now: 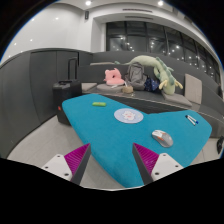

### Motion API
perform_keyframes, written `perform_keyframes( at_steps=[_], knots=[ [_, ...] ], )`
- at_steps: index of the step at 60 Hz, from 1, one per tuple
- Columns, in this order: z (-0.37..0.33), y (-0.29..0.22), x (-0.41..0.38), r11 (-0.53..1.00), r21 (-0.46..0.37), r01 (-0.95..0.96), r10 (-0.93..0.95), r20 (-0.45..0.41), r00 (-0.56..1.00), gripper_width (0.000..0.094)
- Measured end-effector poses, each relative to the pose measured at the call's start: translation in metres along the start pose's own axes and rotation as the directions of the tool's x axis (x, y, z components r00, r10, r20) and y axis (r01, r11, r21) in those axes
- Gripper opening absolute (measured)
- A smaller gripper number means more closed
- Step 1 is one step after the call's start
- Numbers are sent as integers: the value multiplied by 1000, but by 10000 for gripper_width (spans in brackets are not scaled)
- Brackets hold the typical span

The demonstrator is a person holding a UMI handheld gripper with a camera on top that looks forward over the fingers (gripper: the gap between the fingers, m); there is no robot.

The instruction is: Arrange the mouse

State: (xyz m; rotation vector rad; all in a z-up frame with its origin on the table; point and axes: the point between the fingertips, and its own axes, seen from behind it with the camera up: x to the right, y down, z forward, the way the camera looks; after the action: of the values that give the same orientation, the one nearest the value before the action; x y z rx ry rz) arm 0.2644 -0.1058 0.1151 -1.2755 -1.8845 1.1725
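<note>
A grey computer mouse (162,137) lies on a teal desk mat (110,135) that covers a white table (40,145). The mouse sits ahead of my right finger and a little to its right. A white round disc (128,116) lies on the mat beyond the fingers. My gripper (111,160) is open and empty, held above the near part of the mat. Its magenta pads (76,158) stand wide apart with only mat and table between them.
A small green object (98,102) and a dark wedge-shaped object (192,119) lie on the mat. Plush toys, one pink (113,76) and one green (160,72), sit on a table behind. A dark suitcase (63,98) stands at the left.
</note>
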Motion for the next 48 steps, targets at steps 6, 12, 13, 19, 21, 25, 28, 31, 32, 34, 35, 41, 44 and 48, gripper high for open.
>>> perform_keyframes(
  at_steps=[6, 12, 13, 19, 21, 25, 28, 31, 32, 34, 35, 41, 44, 48],
  knots=[
    [6, 6, 30, 1000, 5, -2, 2, -48, 999, 855],
    [12, 13, 64, 1000, -3, -17, 17, -88, 996, 853],
    [2, 13, 52, 1000, -6, -22, 21, -104, 994, 852],
    [11, 20, 99, 999, -12, -37, 35, -152, 988, 854],
    [8, 24, 108, 999, -16, -43, 40, -172, 984, 853],
    [8, 30, 130, 998, -22, -59, 53, -207, 977, 855],
    [9, 35, 145, 997, -26, -71, 63, -230, 971, 854],
    [5, 40, 161, 997, -31, -77, 67, -249, 966, 853],
    [6, 42, 165, 996, -33, -79, 68, -257, 964, 854],
    [7, 45, 174, 996, -35, -83, 71, -272, 960, 854],
    [7, 46, 178, 996, -35, -86, 73, -278, 958, 854],
    [9, 55, 198, 994, -41, -101, 84, -301, 950, 855],
    [11, 58, 205, 993, -42, -110, 92, -308, 947, 854],
    [18, 61, 213, 992, -37, -117, 100, -311, 945, 852]
  ],
)
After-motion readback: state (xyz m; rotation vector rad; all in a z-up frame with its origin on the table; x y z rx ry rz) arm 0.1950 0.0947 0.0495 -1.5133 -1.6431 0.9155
